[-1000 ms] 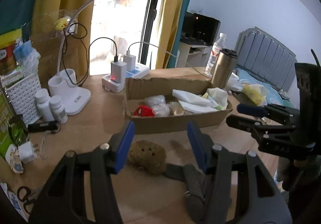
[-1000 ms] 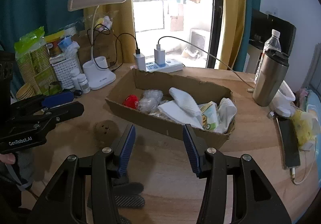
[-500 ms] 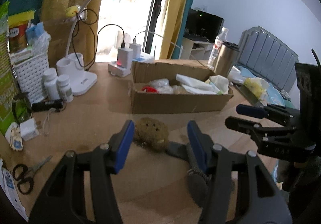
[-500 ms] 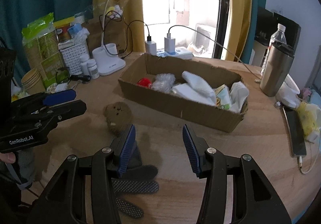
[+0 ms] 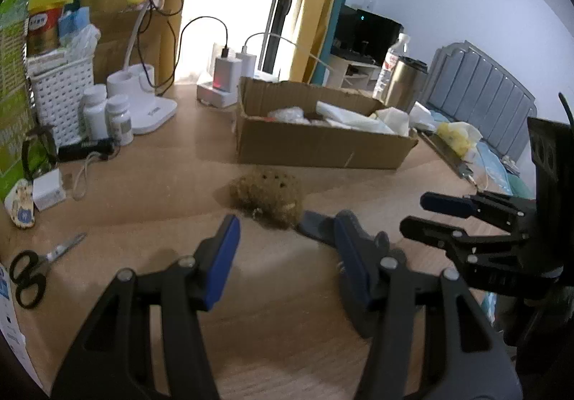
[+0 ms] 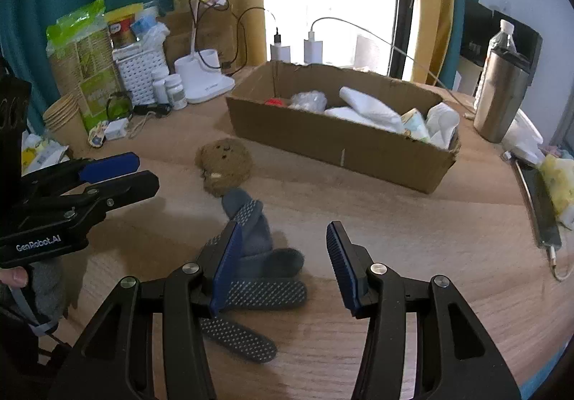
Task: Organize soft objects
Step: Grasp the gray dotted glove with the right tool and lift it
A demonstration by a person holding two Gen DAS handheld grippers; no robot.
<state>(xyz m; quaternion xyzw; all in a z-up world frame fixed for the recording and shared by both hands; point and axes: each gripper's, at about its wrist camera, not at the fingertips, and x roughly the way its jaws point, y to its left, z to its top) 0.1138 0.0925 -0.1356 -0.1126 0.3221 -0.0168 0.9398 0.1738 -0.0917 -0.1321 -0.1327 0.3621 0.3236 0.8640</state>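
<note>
Both claws hang released over the wooden surface (image 6: 412,220), nothing between their pads. The left claw (image 5: 287,256) points at a brown plush (image 5: 267,195) lying just ahead at 12 o'clock. In the right wrist view the right claw (image 6: 283,263) sits above grey socks (image 6: 258,256), which lie at its 10 o'clock, partly behind its left pad, one sock touching the plush (image 6: 224,163). The left claw (image 6: 118,174) shows there at 9 o'clock. A cardboard box (image 6: 337,145) of soft white items stands beyond the plush, at 1 o'clock.
</note>
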